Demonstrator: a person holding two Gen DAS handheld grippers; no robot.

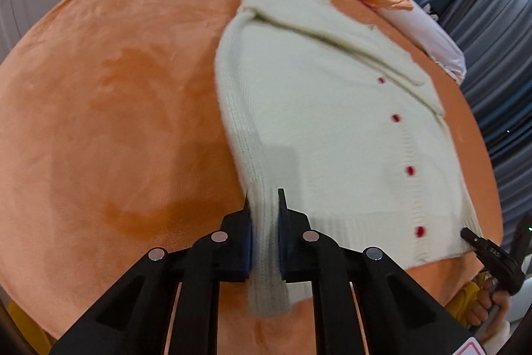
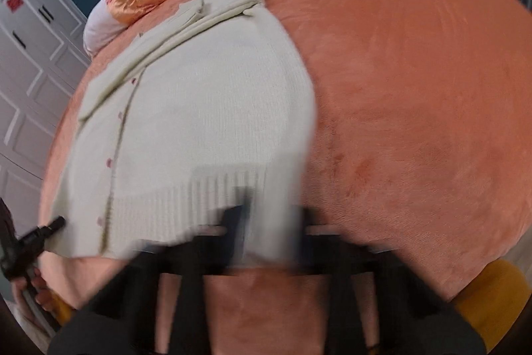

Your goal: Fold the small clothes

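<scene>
The cardigan is spread flat on the orange bed, red buttons up. Its ribbed hem corner is clamped in the left tongs, and another hem corner is gripped by the blurred right tongs.

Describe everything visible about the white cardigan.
The cardigan is cream-white knit with ribbed hem and edges and a row of red buttons, closed. It lies flat on the orange bedspread, collar toward the pillow, upper part folded over. The left tool pinches a ribbed strip; the right tool grips the hem.
</scene>
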